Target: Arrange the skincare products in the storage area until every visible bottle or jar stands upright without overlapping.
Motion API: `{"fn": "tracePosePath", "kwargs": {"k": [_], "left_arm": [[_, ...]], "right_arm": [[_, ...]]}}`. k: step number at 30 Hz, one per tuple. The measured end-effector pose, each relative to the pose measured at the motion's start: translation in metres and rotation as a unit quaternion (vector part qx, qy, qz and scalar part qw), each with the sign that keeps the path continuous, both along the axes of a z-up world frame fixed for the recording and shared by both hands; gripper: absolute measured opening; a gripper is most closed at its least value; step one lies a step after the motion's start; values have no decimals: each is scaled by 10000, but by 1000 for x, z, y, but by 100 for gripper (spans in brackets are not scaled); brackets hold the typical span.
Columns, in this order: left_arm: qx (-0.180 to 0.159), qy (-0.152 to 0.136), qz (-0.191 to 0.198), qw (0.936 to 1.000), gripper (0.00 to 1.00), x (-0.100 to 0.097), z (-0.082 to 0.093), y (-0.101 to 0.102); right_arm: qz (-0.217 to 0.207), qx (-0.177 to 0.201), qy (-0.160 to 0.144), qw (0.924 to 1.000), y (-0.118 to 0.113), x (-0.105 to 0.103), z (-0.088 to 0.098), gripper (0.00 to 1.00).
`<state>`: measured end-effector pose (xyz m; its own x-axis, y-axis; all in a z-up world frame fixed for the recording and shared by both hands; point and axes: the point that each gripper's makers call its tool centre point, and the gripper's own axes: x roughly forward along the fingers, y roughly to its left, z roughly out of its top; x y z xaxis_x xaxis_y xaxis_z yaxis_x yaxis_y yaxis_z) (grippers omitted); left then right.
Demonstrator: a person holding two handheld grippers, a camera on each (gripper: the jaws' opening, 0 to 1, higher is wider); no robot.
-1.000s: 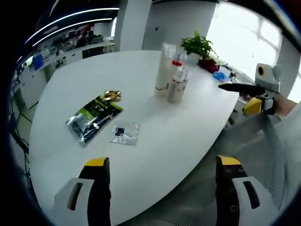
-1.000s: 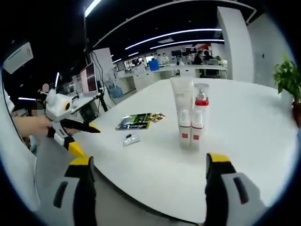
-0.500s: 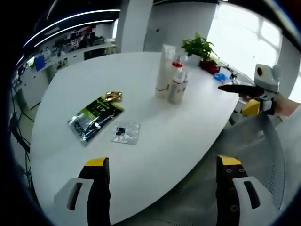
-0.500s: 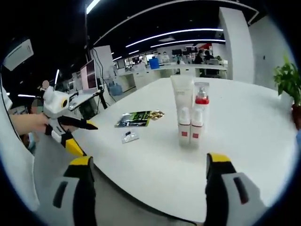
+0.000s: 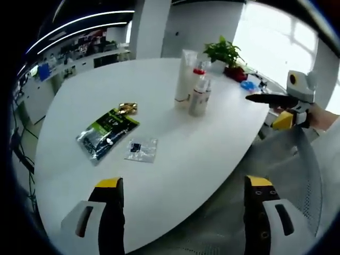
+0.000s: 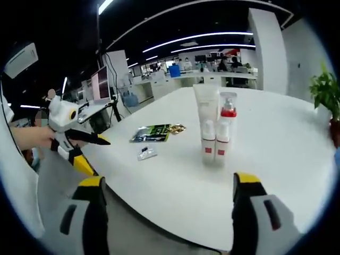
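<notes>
On the white round table (image 5: 175, 159) stands a tight cluster of skincare products, all upright: a tall white tube (image 5: 186, 77) (image 6: 205, 111), a clear bottle with a red cap (image 5: 200, 71) (image 6: 227, 112) and two small white bottles with red labels (image 5: 198, 101) (image 6: 208, 144). My left gripper (image 5: 184, 183) hangs open over the table's near edge, well short of them, and it also appears at the left of the right gripper view (image 6: 96, 155). My right gripper (image 6: 168, 180) is open and holds nothing. It juts in from the right of the left gripper view (image 5: 268, 109).
A green and black pouch (image 5: 106, 133) (image 6: 154, 134), a gold sachet (image 5: 126, 108) and a clear sachet (image 5: 142, 150) (image 6: 147, 154) lie flat left of the bottles. A potted plant (image 5: 226, 53) (image 6: 324, 87) stands at the far edge. Office desks and a monitor (image 6: 100, 85) sit behind.
</notes>
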<state>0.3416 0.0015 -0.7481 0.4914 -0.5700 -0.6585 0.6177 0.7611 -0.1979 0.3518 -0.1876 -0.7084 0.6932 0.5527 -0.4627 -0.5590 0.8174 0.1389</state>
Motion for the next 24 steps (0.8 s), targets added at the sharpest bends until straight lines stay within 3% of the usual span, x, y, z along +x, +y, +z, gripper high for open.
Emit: {"fn": "tracePosePath", "kwargs": {"k": [13, 24], "left_arm": [[79, 20, 29, 10000, 92, 6, -3, 6], [229, 3, -2, 9997, 91, 25, -5, 14]], "right_arm": [[26, -33, 46, 10000, 0, 0, -2, 100], [24, -52, 108, 9999, 0, 1, -5, 100]]}}
